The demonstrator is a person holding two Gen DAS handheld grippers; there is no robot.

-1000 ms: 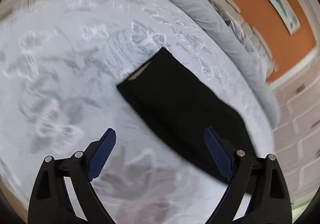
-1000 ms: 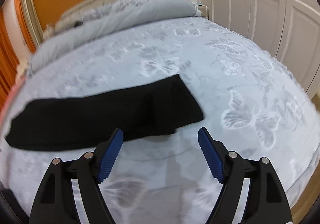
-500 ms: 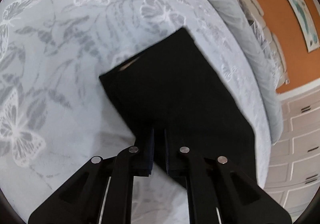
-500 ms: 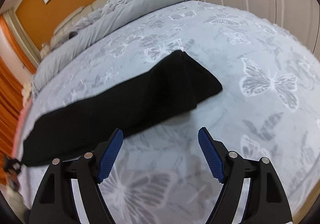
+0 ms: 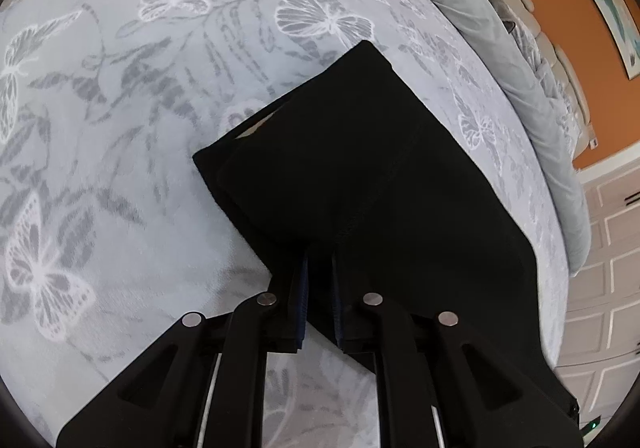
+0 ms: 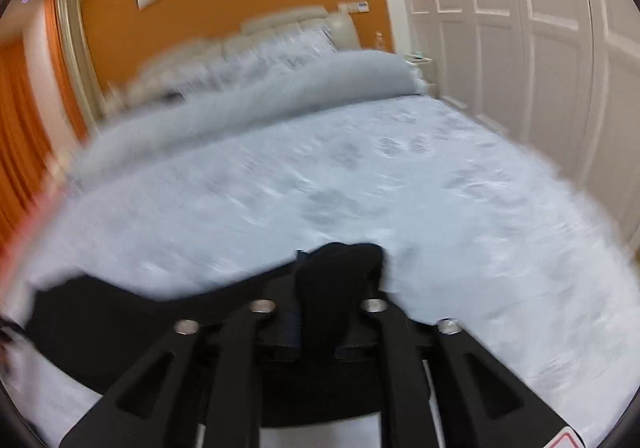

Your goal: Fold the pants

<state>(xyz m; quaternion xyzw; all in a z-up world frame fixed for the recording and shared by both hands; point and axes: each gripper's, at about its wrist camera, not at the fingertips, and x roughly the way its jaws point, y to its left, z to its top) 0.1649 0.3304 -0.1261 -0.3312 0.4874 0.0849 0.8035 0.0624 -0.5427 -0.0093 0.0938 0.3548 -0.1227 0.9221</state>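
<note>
Black pants (image 5: 380,167) lie folded lengthwise into a long strip on a pale blue bedspread with butterflies (image 5: 120,127). In the left wrist view their waist end points away from me, and my left gripper (image 5: 320,260) is shut on the near long edge of the cloth. The right wrist view is blurred. There the pants (image 6: 120,312) stretch off to the left, and their other end is bunched up between the fingers of my right gripper (image 6: 330,288). Its jaws are closing on that bunch, which stands lifted off the bed.
A rolled grey duvet (image 6: 280,95) and pillows lie along the headboard by the orange wall. White wardrobe doors (image 6: 520,47) run down the right side of the bed. The bedspread (image 6: 400,187) stretches wide beyond the pants.
Both grippers stood open short of the pants. The left one came down and shut on the near edge. The right one swept onto the leg end, closed on it and lifted it.
</note>
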